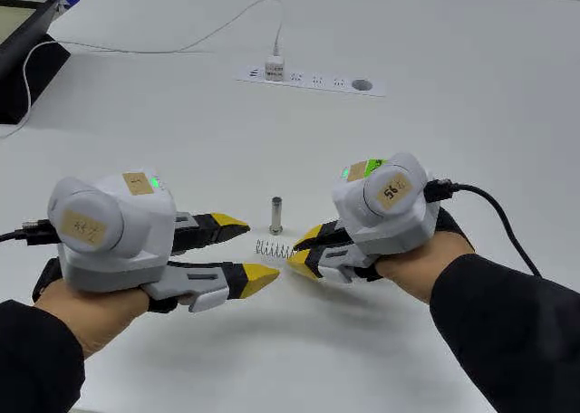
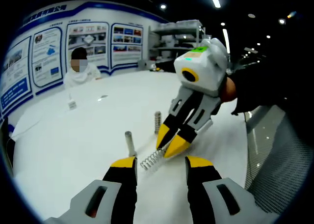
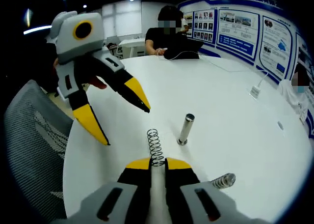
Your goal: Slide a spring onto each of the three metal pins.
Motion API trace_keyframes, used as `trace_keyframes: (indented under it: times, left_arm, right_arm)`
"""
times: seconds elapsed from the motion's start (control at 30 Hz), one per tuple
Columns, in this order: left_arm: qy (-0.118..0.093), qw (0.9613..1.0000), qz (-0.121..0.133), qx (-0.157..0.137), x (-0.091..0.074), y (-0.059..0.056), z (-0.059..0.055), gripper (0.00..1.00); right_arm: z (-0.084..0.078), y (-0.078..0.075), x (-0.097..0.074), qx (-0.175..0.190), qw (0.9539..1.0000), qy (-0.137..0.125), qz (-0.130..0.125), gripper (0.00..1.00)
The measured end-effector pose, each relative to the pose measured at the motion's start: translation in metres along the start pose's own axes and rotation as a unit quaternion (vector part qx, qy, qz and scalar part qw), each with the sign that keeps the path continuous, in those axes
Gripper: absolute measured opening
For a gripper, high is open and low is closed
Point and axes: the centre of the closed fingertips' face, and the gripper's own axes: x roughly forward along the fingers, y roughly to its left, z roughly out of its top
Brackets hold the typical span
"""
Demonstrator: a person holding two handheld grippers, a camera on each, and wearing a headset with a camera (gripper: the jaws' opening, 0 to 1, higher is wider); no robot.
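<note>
A small coil spring (image 1: 272,248) lies level just above the white table (image 1: 435,114), and my right gripper (image 1: 297,252) is shut on its right end. In the right gripper view the spring (image 3: 155,146) sticks out forward from between the nearly touching yellow tips of the right gripper (image 3: 158,164). A bare metal pin (image 1: 275,215) stands upright just behind the spring. Another pin wrapped in a spring (image 3: 223,181) stands to the right. My left gripper (image 1: 258,247) is open, its jaws straddling the spring's free end (image 2: 152,158).
A white power strip (image 1: 308,78) with a plugged-in cable lies at the back of the table. A dark object (image 1: 23,60) sits at the far left edge. Seated people (image 3: 171,32) are at the table's far side, and a mesh chair (image 3: 29,135) is beside it.
</note>
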Motion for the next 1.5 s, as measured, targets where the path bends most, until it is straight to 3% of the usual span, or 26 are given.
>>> trace_keyframes:
  times: [0.3,0.67,1.13,1.5]
  left_arm:
    - [0.008,0.9998,-0.011,0.017,0.001,-0.006,-0.003,0.35]
    - [0.02,0.9978,-0.04,0.05,0.004,-0.019,-0.007,0.21]
    - [0.029,0.9952,-0.052,0.077,0.006,-0.024,-0.012,0.12]
    - [0.026,0.995,-0.053,0.081,0.008,-0.024,-0.01,0.12]
  right_arm:
    - [0.007,0.016,-0.02,-0.054,0.9981,0.012,0.027,0.11]
    - [0.009,0.028,-0.029,-0.122,0.9903,0.047,0.046,0.11]
    - [0.018,0.037,-0.034,-0.132,0.9883,0.049,0.058,0.11]
    - [0.048,0.045,-0.043,-0.125,0.9901,0.006,0.063,0.11]
